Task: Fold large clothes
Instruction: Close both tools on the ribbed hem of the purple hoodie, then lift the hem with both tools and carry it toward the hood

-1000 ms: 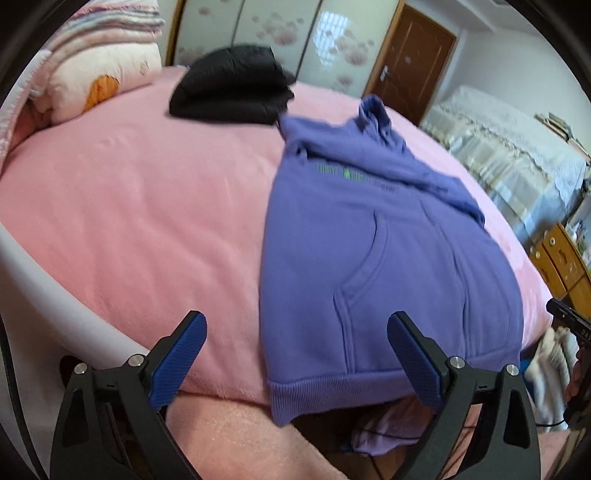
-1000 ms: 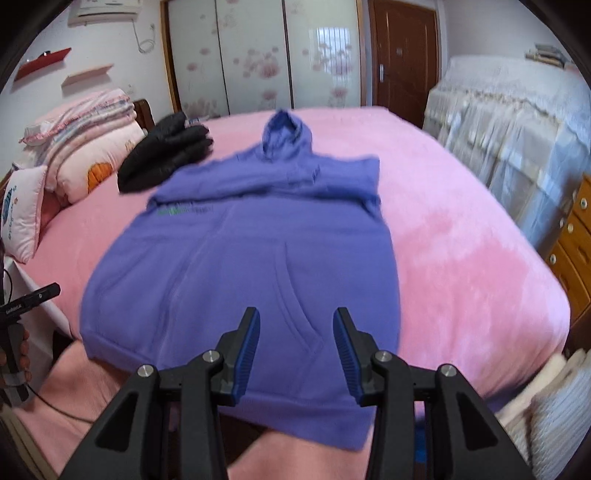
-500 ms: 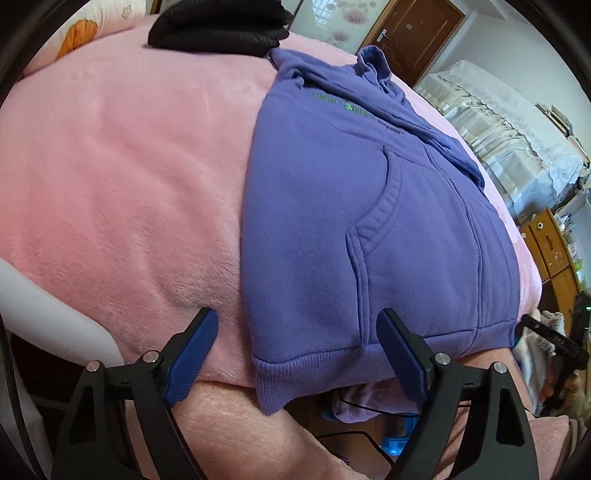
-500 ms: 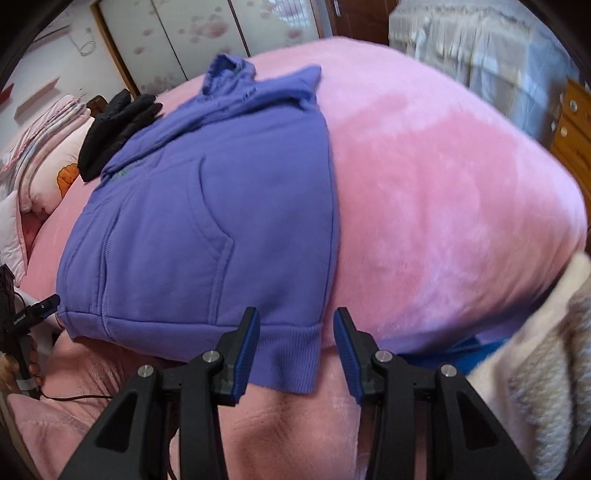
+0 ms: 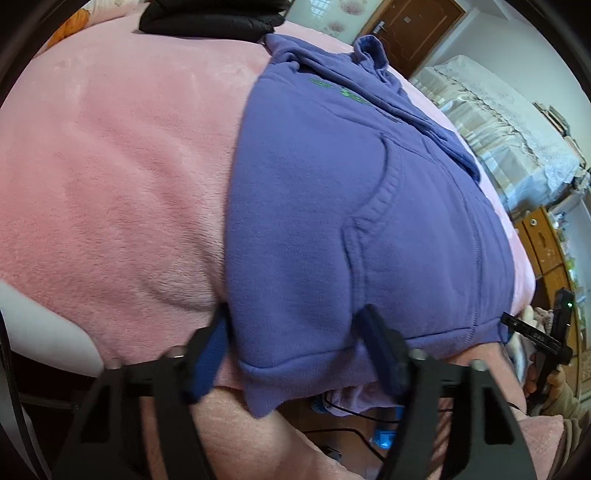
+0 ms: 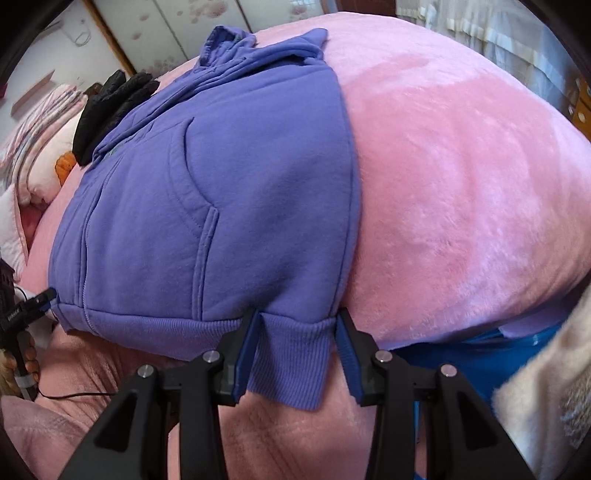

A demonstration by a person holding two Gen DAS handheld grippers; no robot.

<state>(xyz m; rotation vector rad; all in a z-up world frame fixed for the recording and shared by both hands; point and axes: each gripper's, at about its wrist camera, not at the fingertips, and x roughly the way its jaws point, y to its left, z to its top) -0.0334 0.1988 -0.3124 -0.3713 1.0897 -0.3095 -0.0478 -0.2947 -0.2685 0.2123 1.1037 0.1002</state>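
A purple hoodie lies front up on the pink bed, its ribbed hem hanging over the near edge. My left gripper straddles the hem's left corner and its jaws are closing, with cloth between the blurred blue pads. In the right wrist view the hoodie fills the left half. My right gripper stands half open around the right corner of the hem, a pad close on each side without squeezing it. Each gripper shows at the edge of the other's view.
A folded black garment lies at the far side of the bed, next to pillows and quilts. A second bed with a lace cover and a wooden drawer cabinet stand to the right. The person's pink-clad legs are below the grippers.
Both grippers dropped and tipped down toward the near hem. The left jaws narrowed from wide open around the left corner. The right jaws kept their width and now straddle the right corner.
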